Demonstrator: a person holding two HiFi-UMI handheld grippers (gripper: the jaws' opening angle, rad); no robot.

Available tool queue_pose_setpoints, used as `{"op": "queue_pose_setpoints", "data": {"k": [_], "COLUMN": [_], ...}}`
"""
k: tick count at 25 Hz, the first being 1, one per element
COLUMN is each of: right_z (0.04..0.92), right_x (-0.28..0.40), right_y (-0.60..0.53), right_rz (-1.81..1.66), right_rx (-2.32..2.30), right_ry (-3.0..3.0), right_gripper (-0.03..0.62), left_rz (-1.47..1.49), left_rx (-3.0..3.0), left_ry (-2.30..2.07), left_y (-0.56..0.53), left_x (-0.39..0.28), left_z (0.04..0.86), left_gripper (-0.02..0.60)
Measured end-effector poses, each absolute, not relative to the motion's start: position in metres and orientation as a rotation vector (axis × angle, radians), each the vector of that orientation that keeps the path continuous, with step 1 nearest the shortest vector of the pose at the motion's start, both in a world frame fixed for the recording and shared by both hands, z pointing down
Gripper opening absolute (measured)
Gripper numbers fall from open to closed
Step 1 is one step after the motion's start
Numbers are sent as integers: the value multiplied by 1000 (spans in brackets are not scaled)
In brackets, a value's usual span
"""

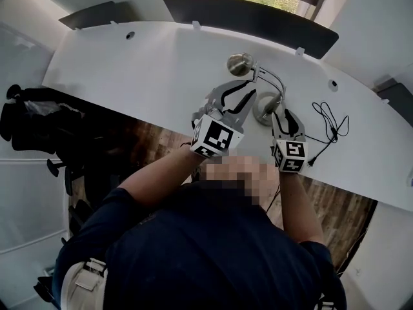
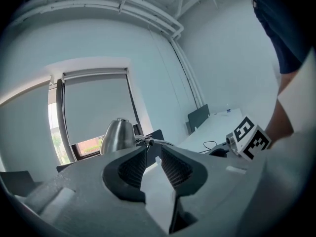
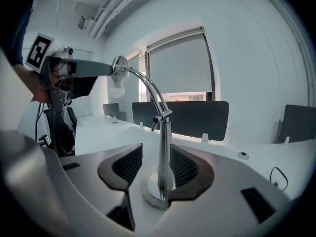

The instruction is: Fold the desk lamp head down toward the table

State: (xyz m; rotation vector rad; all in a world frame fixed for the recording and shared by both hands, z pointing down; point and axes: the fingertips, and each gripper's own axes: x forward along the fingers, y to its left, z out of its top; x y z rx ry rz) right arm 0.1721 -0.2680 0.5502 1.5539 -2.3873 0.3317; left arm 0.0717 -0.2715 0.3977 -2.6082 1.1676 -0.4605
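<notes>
A brushed-metal desk lamp stands on the white desk. Its round base is near the front edge, and its head sits up on a curved arm. My left gripper points at the neck just behind the head. Its jaws stand a narrow way apart, and only bare desk shows between the pads. My right gripper is open, its jaws on either side of the lamp's upright post above the base. A small gap shows on each side of the post.
A black cable lies looped on the desk to the right of the base. Dark partition screens line the desk's far edge. Black chair parts stand on the floor at the left. The person's arms reach over the front edge.
</notes>
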Motion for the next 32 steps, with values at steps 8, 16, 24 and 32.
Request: {"op": "queue_pose_setpoints", "data": {"k": [8,16,24,32], "right_z": [566,568,571,571], "right_x": [173,169,169,172], "right_y": [-289,-303,-319,-322], "right_rz": [306,291,273,264], "right_rx": [1538,1550,1584,1594], "right_ry": [-2381,-2380,-2359,-2362], "right_gripper": [199,201,156,123], "left_rz": [-442,-510,-572,-597], "left_rx": [-2549,-2461,-2409,-2381], "left_ry": [1205,1173,1165,1152], "left_y": [-271,-278,-286,-289], "left_x": [70,75,78,76], "left_z": [395,394,397,397], "left_gripper": [94,95,94,58]}}
